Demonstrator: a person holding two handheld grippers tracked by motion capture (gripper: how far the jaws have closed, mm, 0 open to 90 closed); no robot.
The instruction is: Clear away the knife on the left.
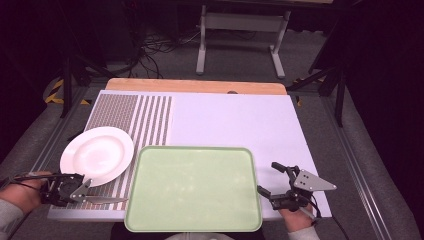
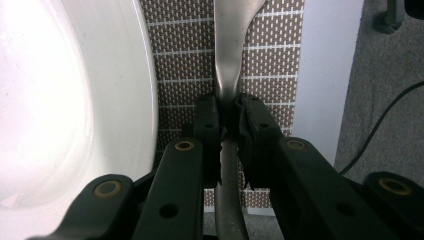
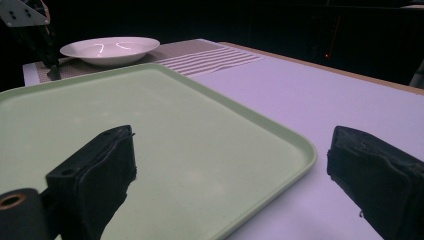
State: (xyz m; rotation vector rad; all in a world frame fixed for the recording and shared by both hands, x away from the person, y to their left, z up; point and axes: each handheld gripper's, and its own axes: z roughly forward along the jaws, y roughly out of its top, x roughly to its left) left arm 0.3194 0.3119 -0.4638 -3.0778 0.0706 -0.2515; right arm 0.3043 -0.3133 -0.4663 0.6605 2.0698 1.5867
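My left gripper (image 1: 85, 193) (image 2: 227, 107) is shut on a silver piece of cutlery (image 1: 107, 200) (image 2: 231, 55). It holds the cutlery low over the woven placemat (image 1: 130, 115) (image 2: 270, 55), just in front of the white plate (image 1: 97, 155) (image 2: 60, 100). The cutlery points right toward the pale green tray (image 1: 192, 187) (image 3: 150, 125), which has nothing on it. At the tray's right edge my right gripper (image 1: 267, 177) (image 3: 230, 150) stands open, one jaw over the tray and one over the white table top. Nothing is between its jaws.
The white table top (image 1: 235, 120) runs back to a wooden strip (image 1: 195, 86). The plate (image 3: 110, 50) sits at the front left, partly on the placemat. Cables and a table frame (image 1: 240, 25) stand on the floor beyond.
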